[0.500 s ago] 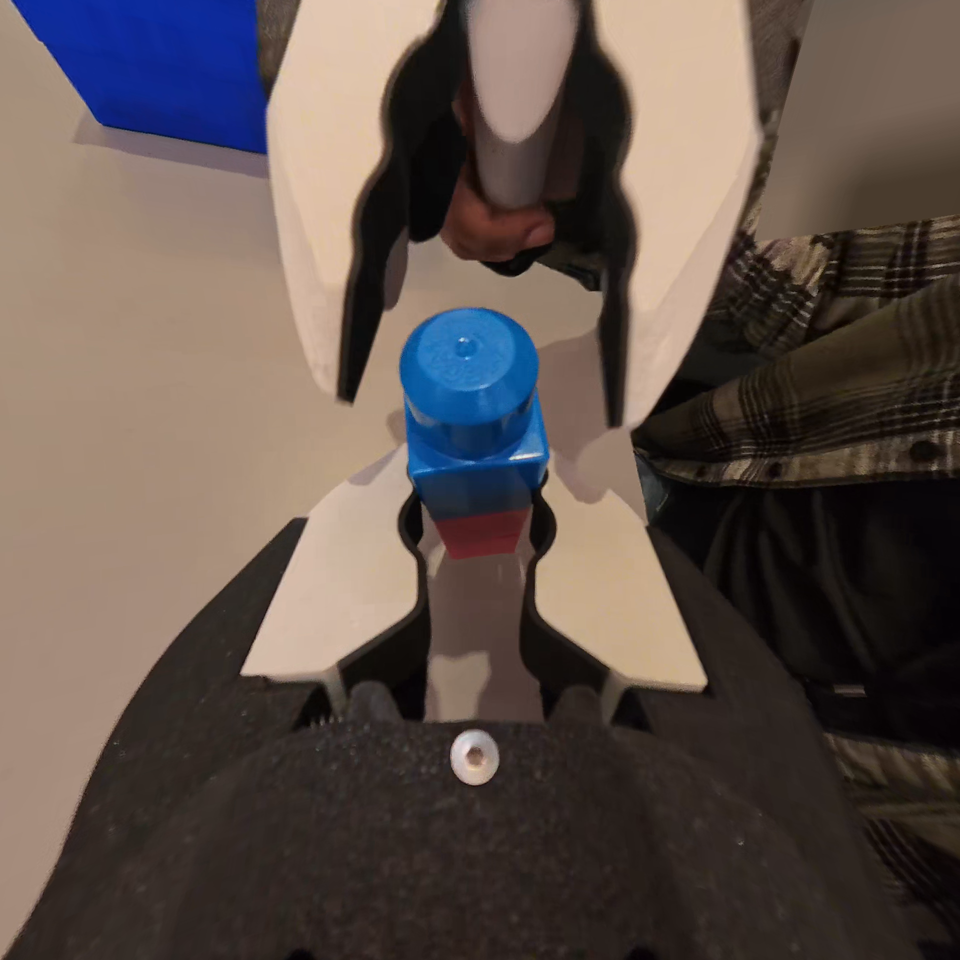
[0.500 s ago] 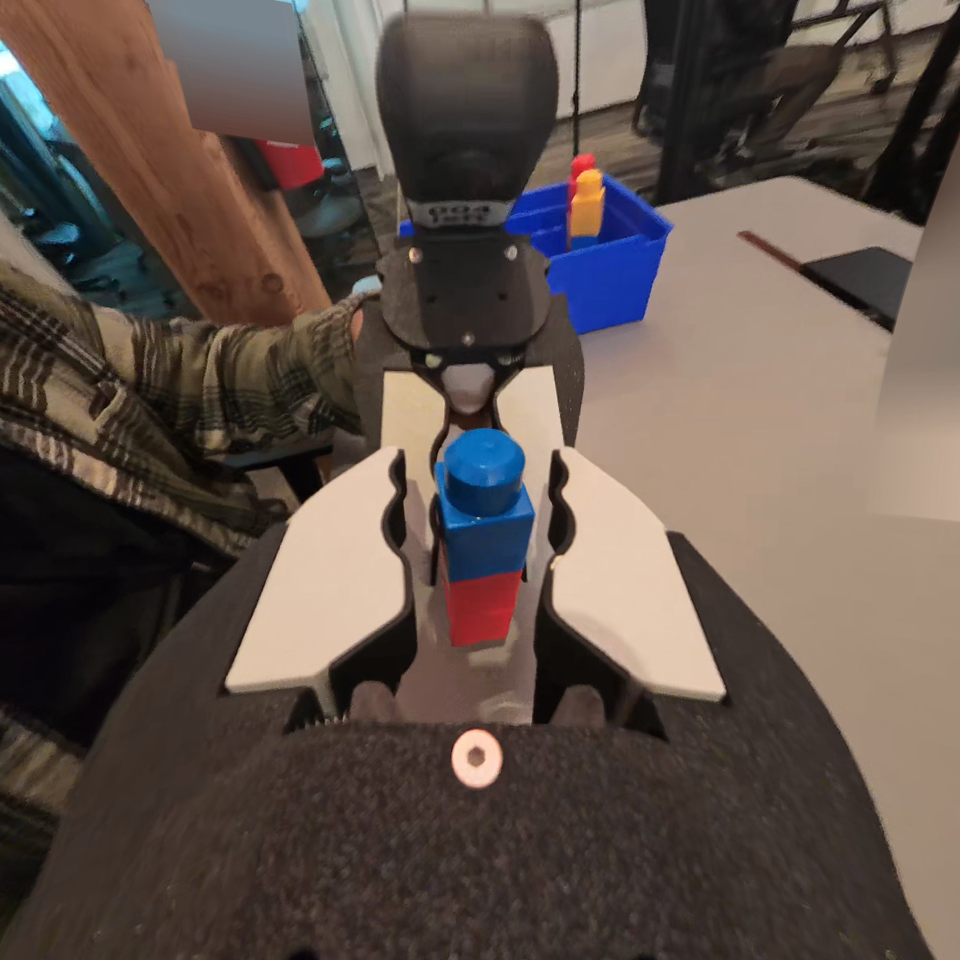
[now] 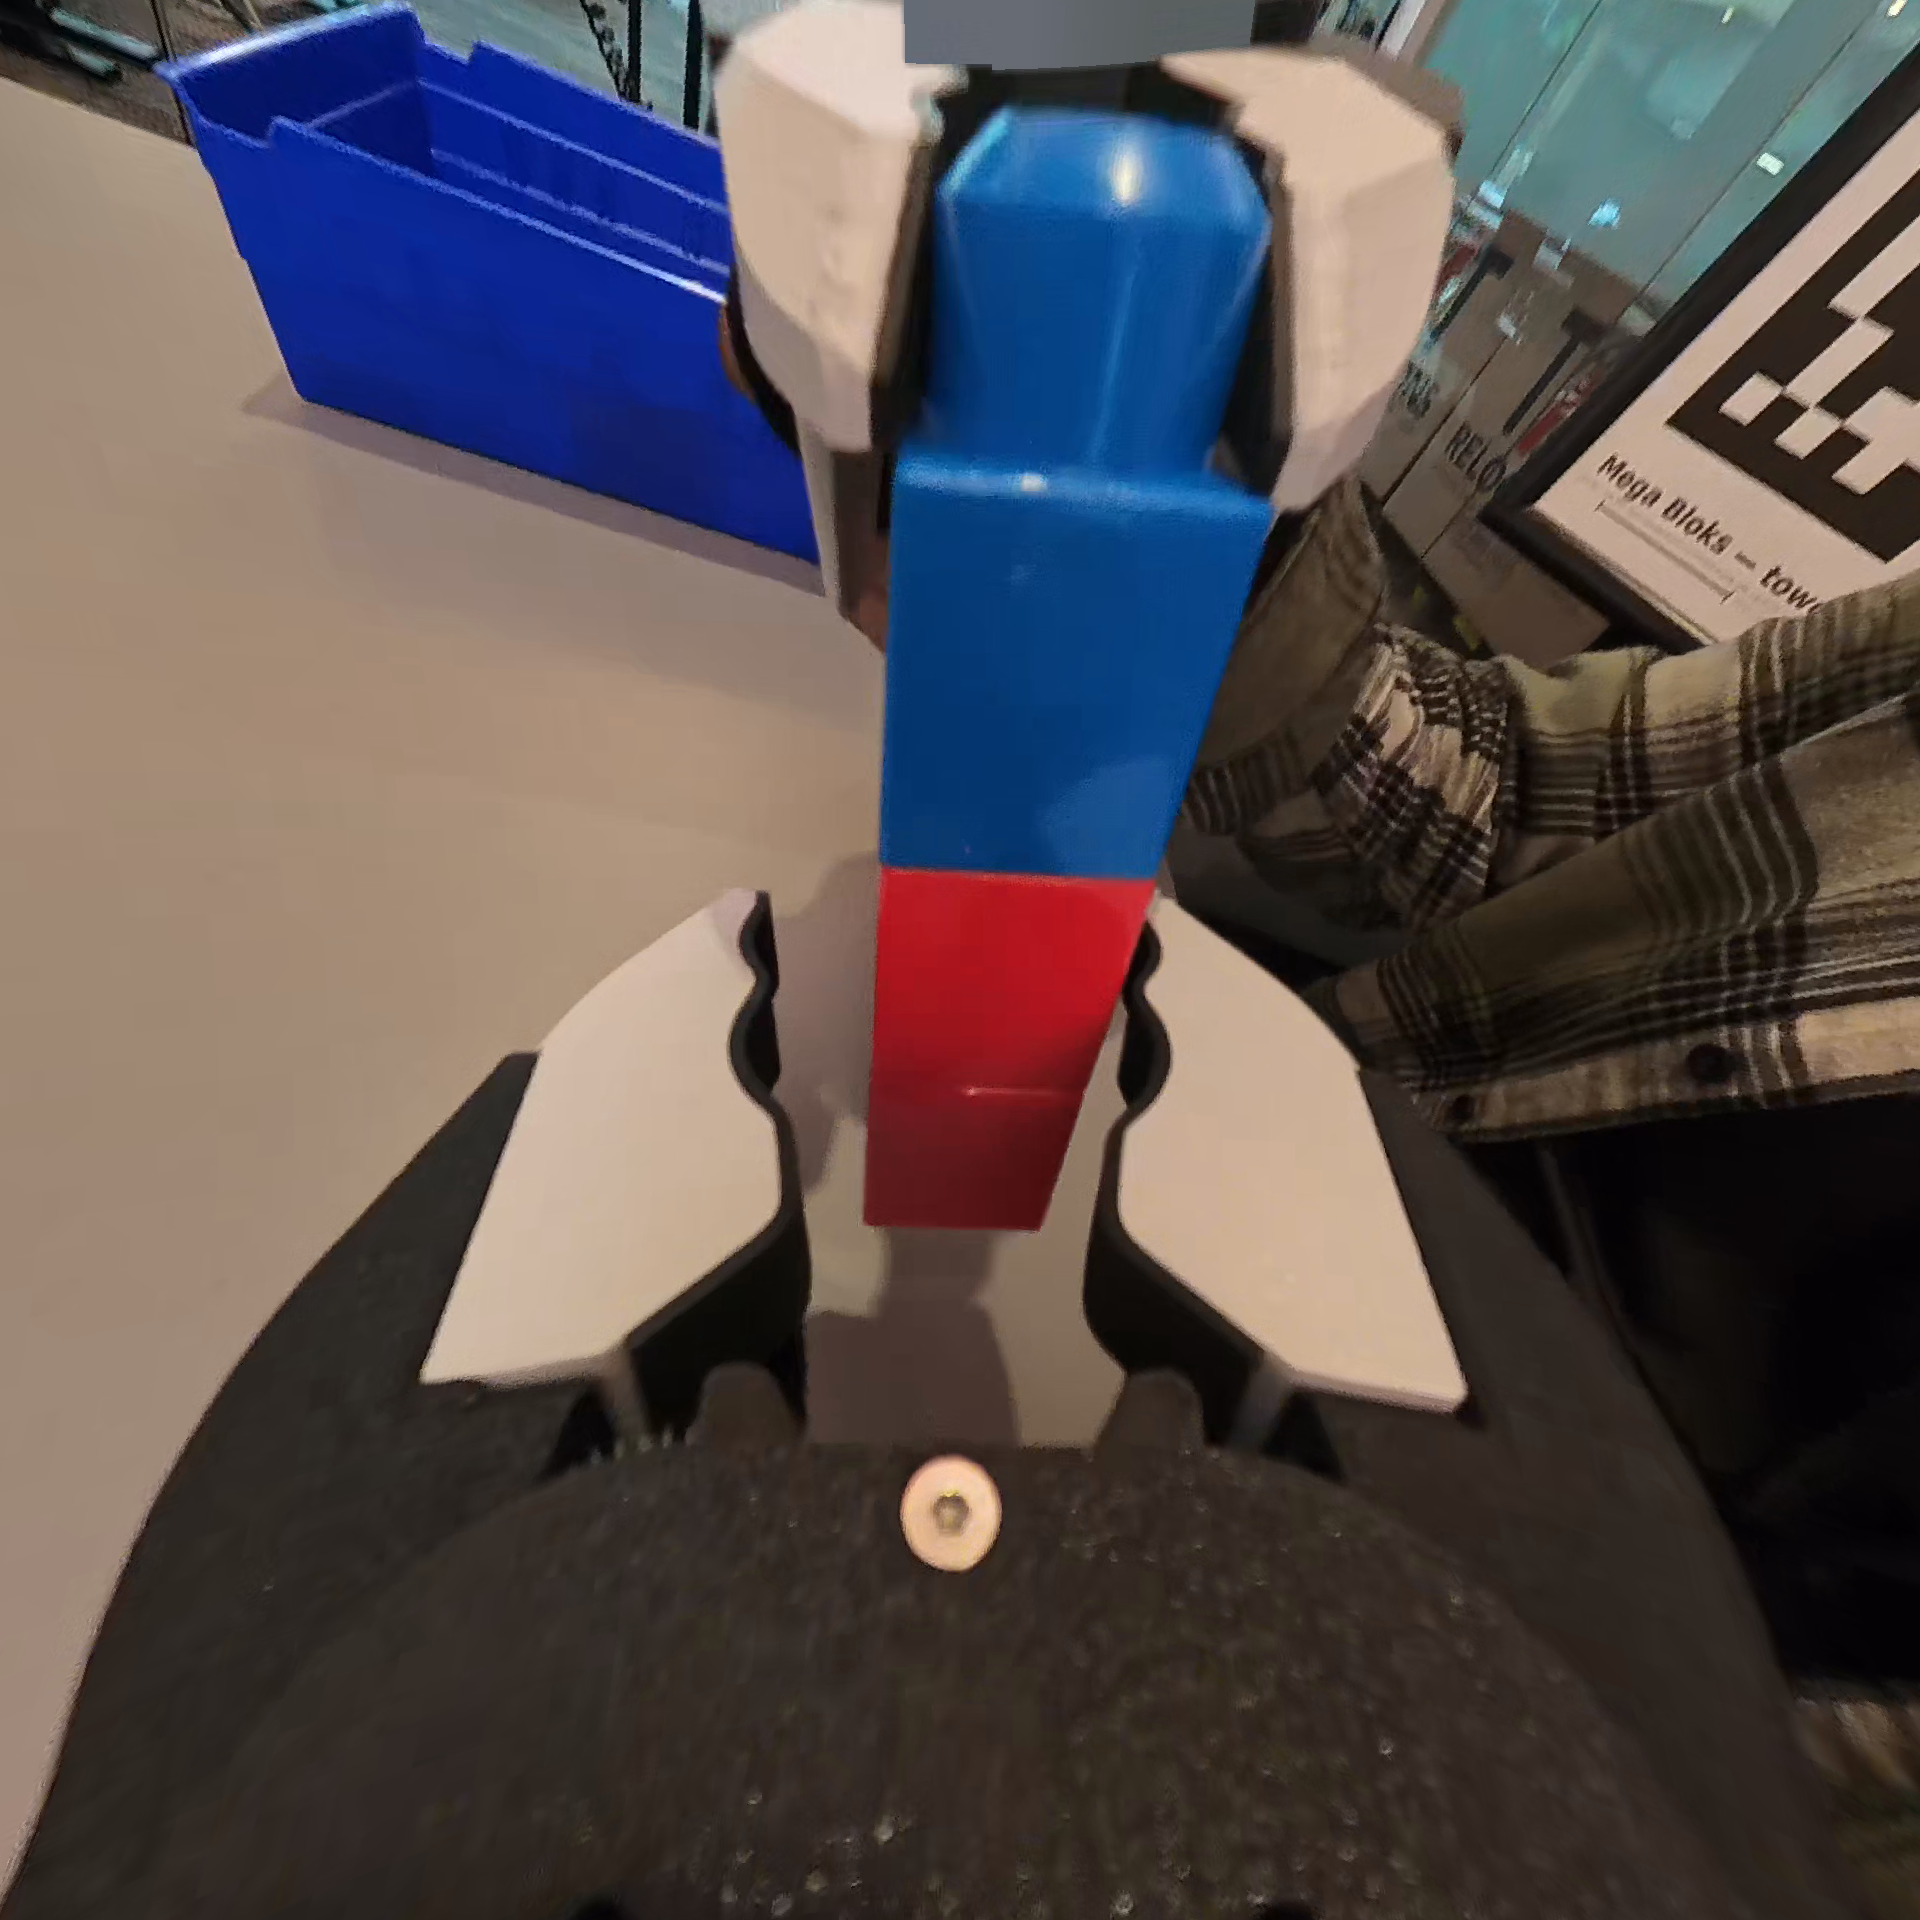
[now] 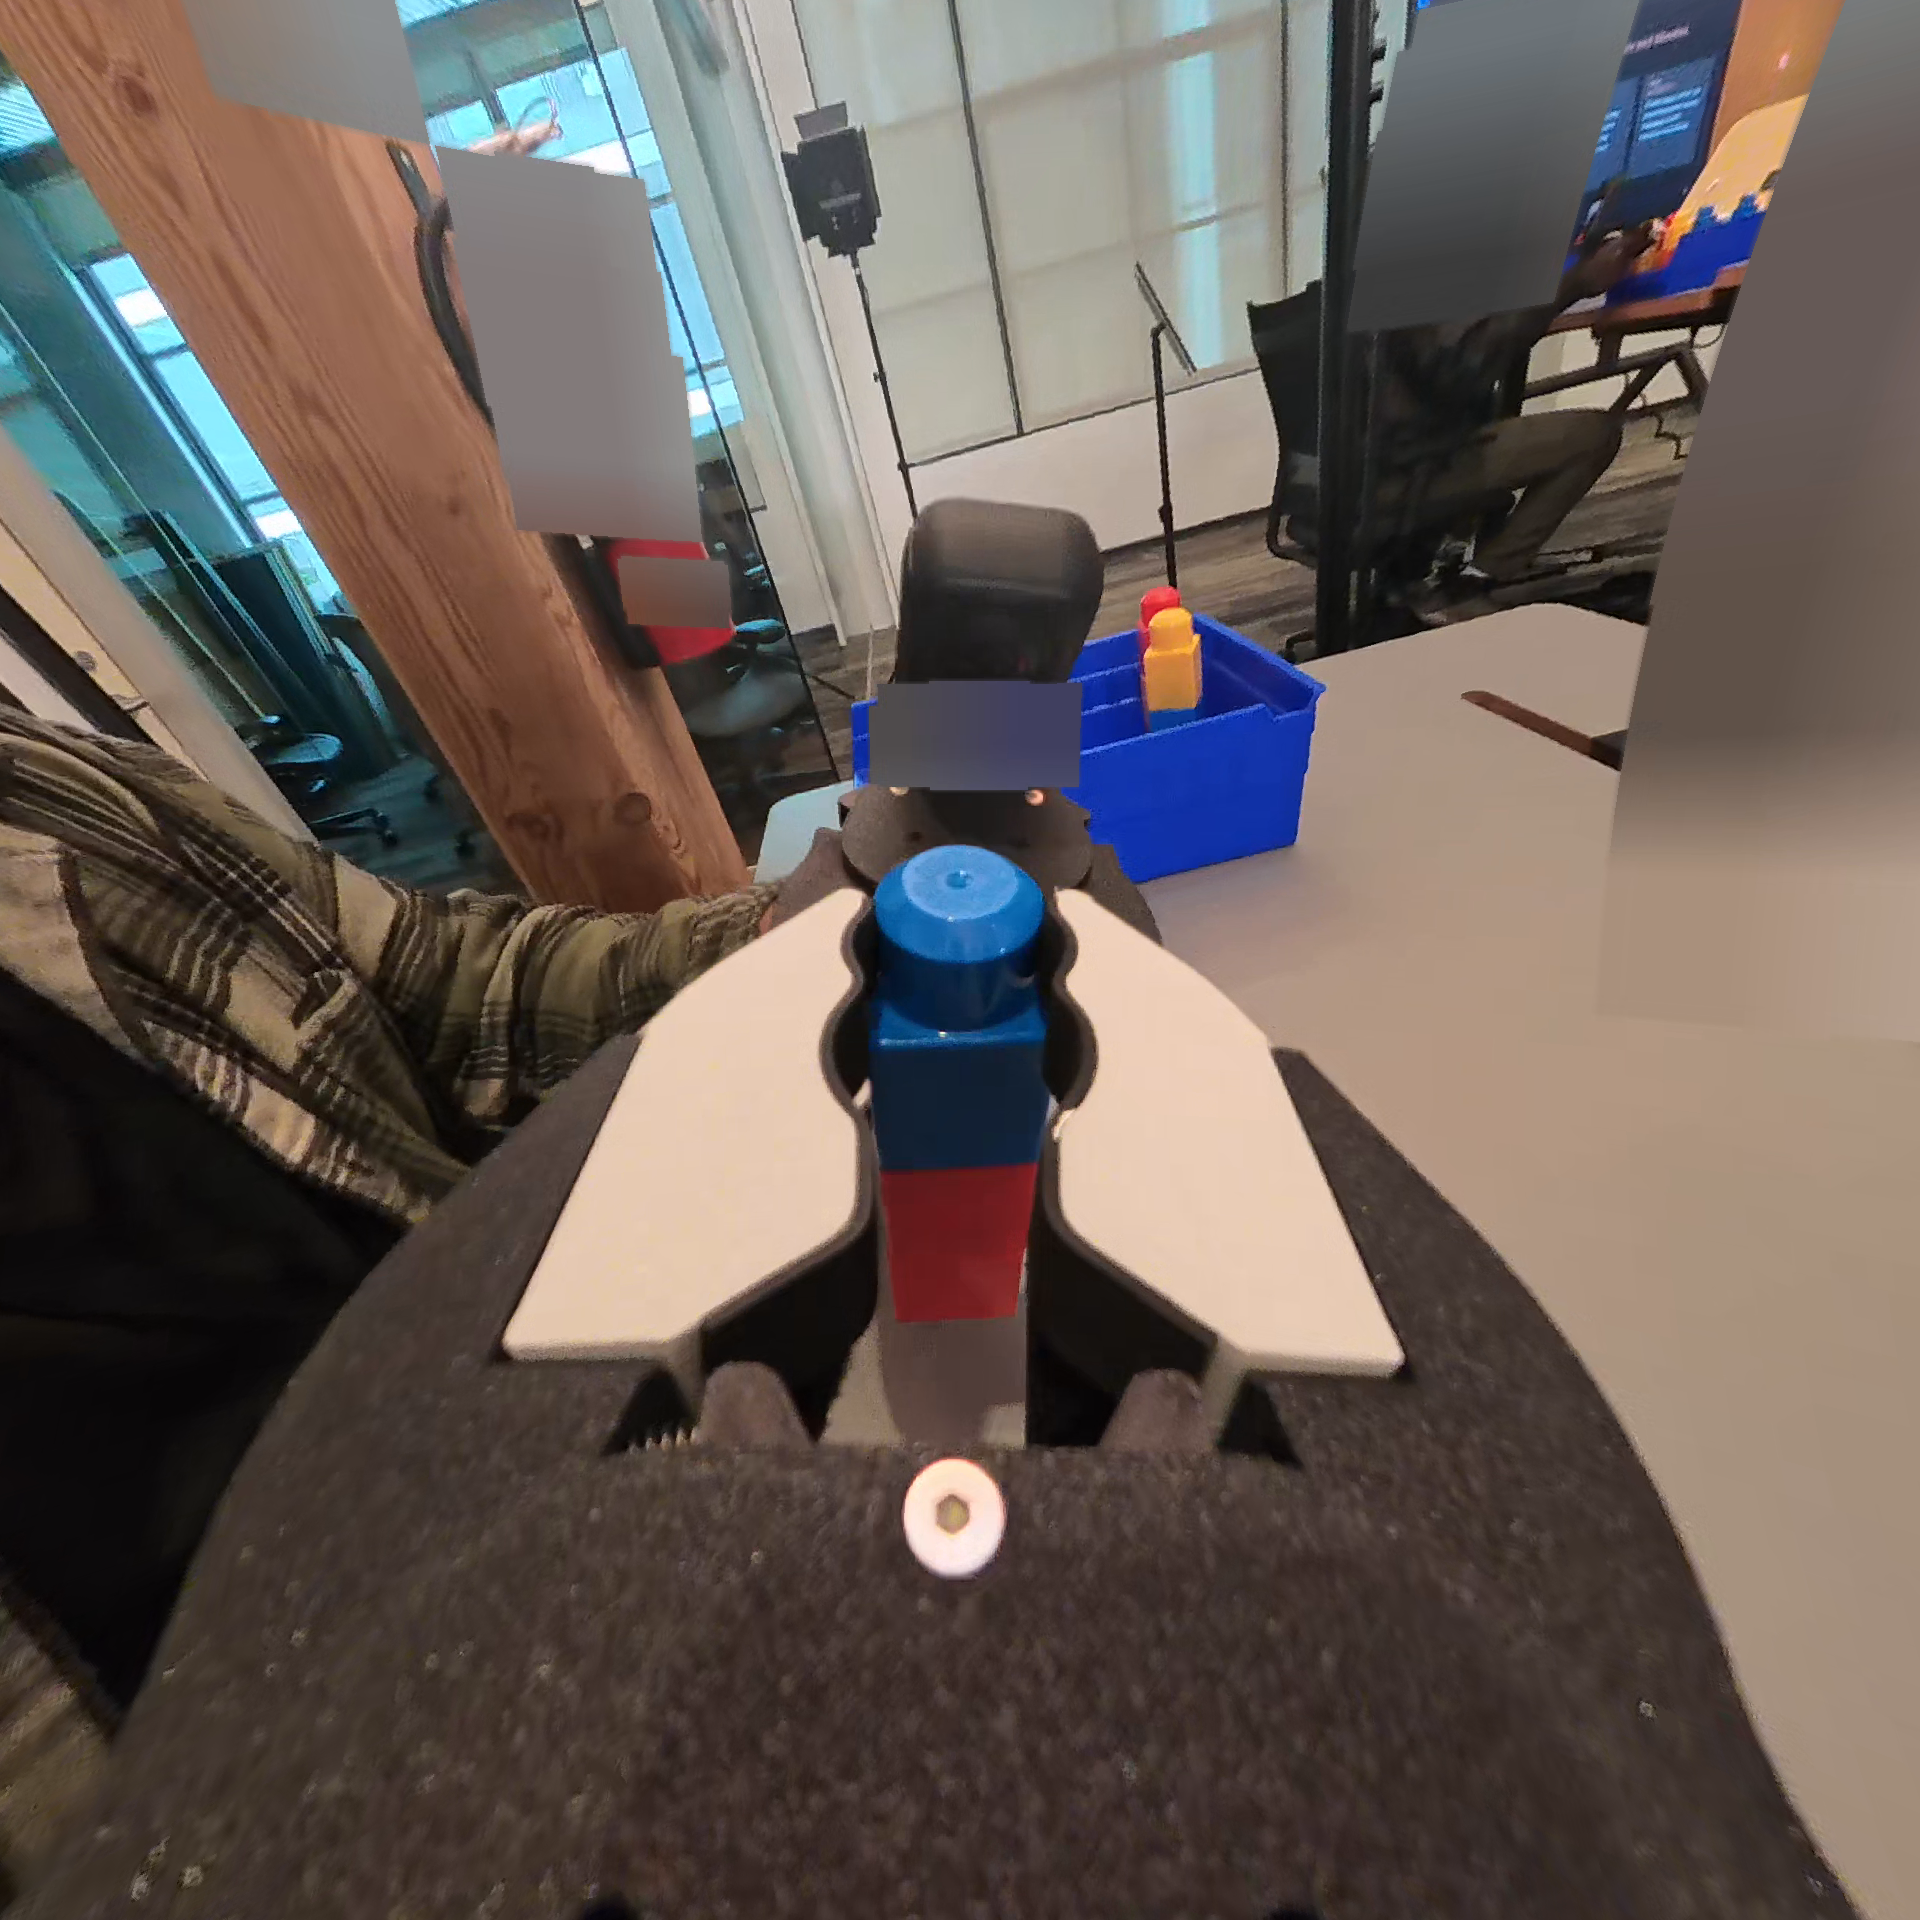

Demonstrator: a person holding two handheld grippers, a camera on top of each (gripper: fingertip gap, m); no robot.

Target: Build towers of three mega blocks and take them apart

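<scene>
- A tall tower of plastic mega blocks stands upright at centre: a glossy blue block with a round stud (image 3: 1070,623) on top of two red blocks (image 3: 987,1049).
- The left gripper (image 3: 951,935), white-fingered with a black foam body, flanks the red blocks at the near end; the right finger touches them, the left stands just apart.
- The right gripper (image 3: 1081,281), white fingers seen from the front, clamps the blue stud at the far end.
- A deep blue plastic bin (image 3: 488,301) sits far left on the pale grey table (image 3: 312,727).
- A plaid flannel sleeve (image 3: 1558,831) lies to the right.
</scene>
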